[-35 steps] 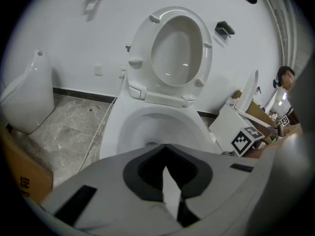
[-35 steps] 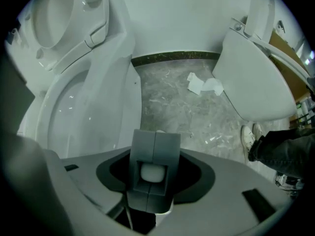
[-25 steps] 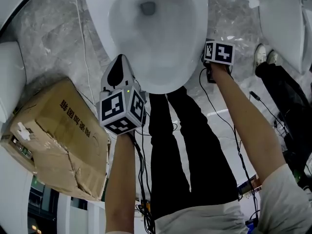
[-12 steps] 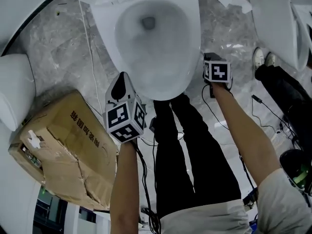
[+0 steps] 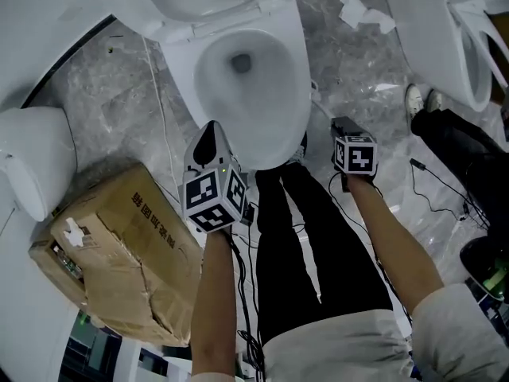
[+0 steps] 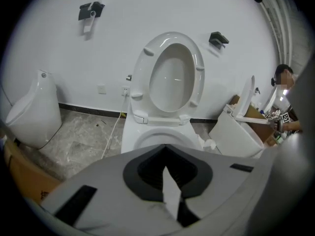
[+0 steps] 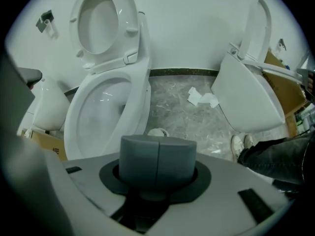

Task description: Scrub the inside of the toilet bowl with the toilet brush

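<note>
The white toilet bowl (image 5: 296, 86) stands open, its seat and lid (image 6: 172, 77) raised against the wall. It also shows in the right gripper view (image 7: 78, 127). No brush is clearly in view. My left gripper (image 5: 211, 127) hovers over the bowl's front left rim; in its own view (image 6: 167, 178) only a dark recess with a pale wedge shows. My right gripper (image 5: 342, 126) hangs right of the bowl's front. Its jaws (image 7: 158, 154) have just been closing and meet in a seam, with nothing seen between them. A small pale round thing (image 7: 157, 131) peeks out just beyond them.
A torn cardboard box (image 5: 119, 253) lies at the left, with a white urinal (image 5: 32, 165) beyond it. A second toilet (image 5: 445, 38) stands at the right near crumpled paper (image 5: 358, 10). Cables (image 5: 429, 189) and another person's shoes (image 5: 421, 98) are on the floor.
Both grippers have risen from the floor towards the camera. The right one has left its low spot beside the bowl's front rim. The toilet looks smaller and further away.
</note>
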